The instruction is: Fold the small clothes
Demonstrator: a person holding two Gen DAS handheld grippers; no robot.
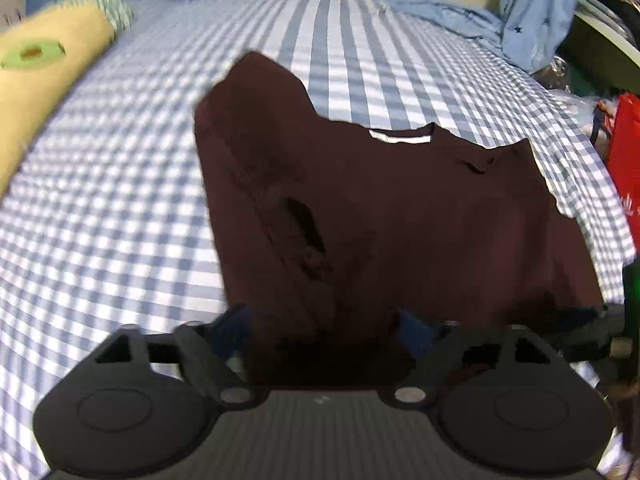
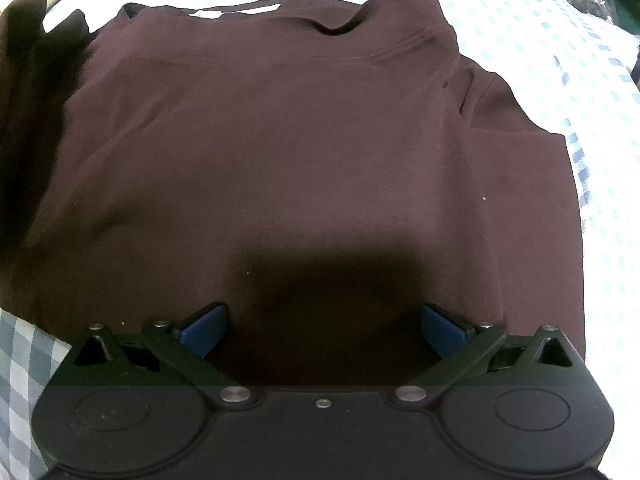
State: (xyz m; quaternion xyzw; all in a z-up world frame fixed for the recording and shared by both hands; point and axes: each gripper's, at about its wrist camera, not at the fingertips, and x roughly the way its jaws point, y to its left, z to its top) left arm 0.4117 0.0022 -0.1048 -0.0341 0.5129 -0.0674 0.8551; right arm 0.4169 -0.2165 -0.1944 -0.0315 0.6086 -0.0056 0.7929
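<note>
We tilt both grippers steeply down over the maroon shirt [image 1: 400, 200] spread on the checked bed [image 1: 100, 200]. Left gripper [image 1: 324, 328] and right gripper [image 2: 322, 328] fingers spread wide, gripping nothing.

Bed w/ blue-and-white checked cotton sheet [image 1: 120, 200] fills most of both views. Long yellow bolster pillow [image 1: 44, 80] at left edge, crumpled pale blue fabric [image 1: 480, 20] along far side, red bag [image 1: 628, 168] at right. Light bright, even.
</note>
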